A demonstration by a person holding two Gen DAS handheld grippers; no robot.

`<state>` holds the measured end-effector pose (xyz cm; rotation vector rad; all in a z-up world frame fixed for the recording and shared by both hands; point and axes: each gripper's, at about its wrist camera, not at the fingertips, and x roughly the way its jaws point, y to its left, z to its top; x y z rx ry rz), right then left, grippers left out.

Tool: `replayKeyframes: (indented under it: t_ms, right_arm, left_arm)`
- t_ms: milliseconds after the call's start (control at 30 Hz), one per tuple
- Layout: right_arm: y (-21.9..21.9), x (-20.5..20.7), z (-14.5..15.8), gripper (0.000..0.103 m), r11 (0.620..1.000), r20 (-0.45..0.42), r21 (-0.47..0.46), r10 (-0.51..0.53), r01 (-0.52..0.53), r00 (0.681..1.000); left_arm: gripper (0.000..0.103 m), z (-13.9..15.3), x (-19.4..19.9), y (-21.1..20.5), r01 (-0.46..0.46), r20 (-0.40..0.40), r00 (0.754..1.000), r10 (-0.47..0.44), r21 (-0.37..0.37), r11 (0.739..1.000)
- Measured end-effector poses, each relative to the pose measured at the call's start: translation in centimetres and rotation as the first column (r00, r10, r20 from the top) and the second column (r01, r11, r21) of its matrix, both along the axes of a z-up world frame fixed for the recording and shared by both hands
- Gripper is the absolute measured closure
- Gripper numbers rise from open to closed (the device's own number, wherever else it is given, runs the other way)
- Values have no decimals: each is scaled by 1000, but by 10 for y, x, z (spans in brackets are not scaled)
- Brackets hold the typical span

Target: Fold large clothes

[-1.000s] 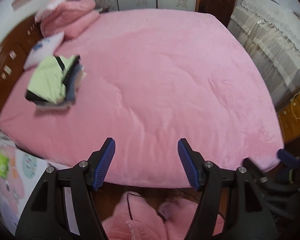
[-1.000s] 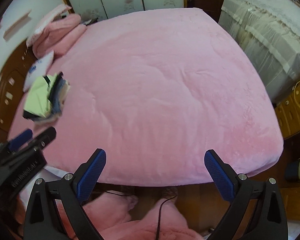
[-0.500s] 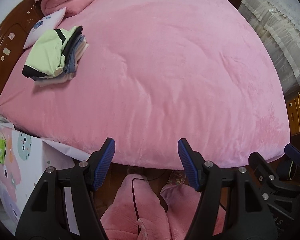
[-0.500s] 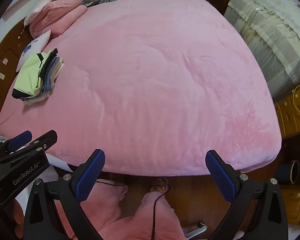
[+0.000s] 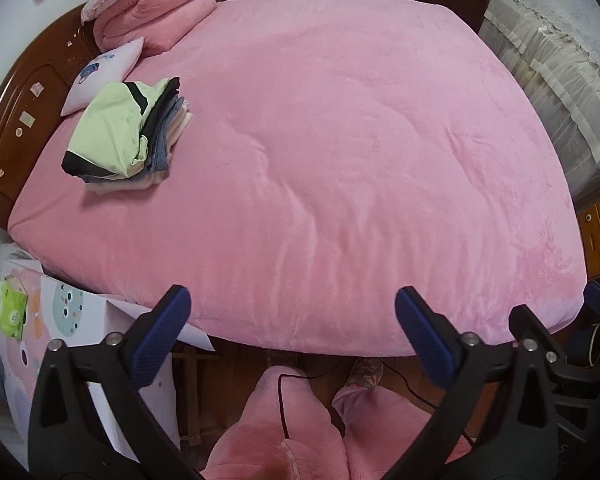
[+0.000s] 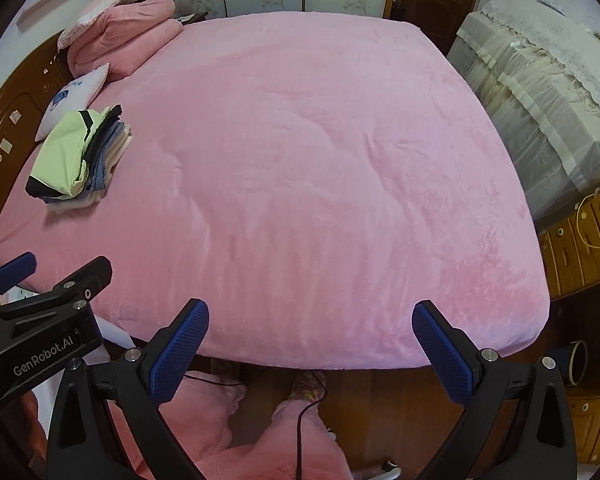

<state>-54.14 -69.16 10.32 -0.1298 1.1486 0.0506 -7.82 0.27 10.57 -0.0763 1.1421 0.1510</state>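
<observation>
The bed [image 5: 340, 160] under its pink fleece cover fills nearly the whole room in front of the person. At about ten o'clock on it, close to the wooden headboard [image 5: 16, 120], sits the stack of folded clothes [image 5: 128, 136], a pale green piece on top with dark, blue and cream layers showing at its edge. Just beyond it lies a small white cushion [image 5: 108, 72], and past that a rolled pink quilt [image 5: 156, 8] fills the far left corner. The rest of the cover is bare, with only soft creases.

Both tools hang over the near edge of the bed, pointing steeply down. The left tongs [image 5: 292, 320] have just been spreading and now stand wide apart with nothing between them; the right tongs [image 6: 310, 338] are likewise released and hold nothing.

At three o'clock a covered piece of furniture [image 6: 540, 100] and wooden drawers [image 6: 580, 240] stand close to the bed's right side. At eight o'clock a printed box [image 5: 40, 320] stands against the near left corner. Below, pink-trousered legs [image 5: 300, 432] and a trailing black cable [image 5: 281, 404] stand on the wooden floor.
</observation>
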Motion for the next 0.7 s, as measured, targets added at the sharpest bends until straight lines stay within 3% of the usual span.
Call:
replayKeyframes:
  t_ms: [700]
  right_arm:
    - [7, -27, 17, 0, 999, 47, 28, -38, 37, 998]
  left_arm:
    - [1, 11, -20, -7, 11, 43, 999, -10, -31, 999]
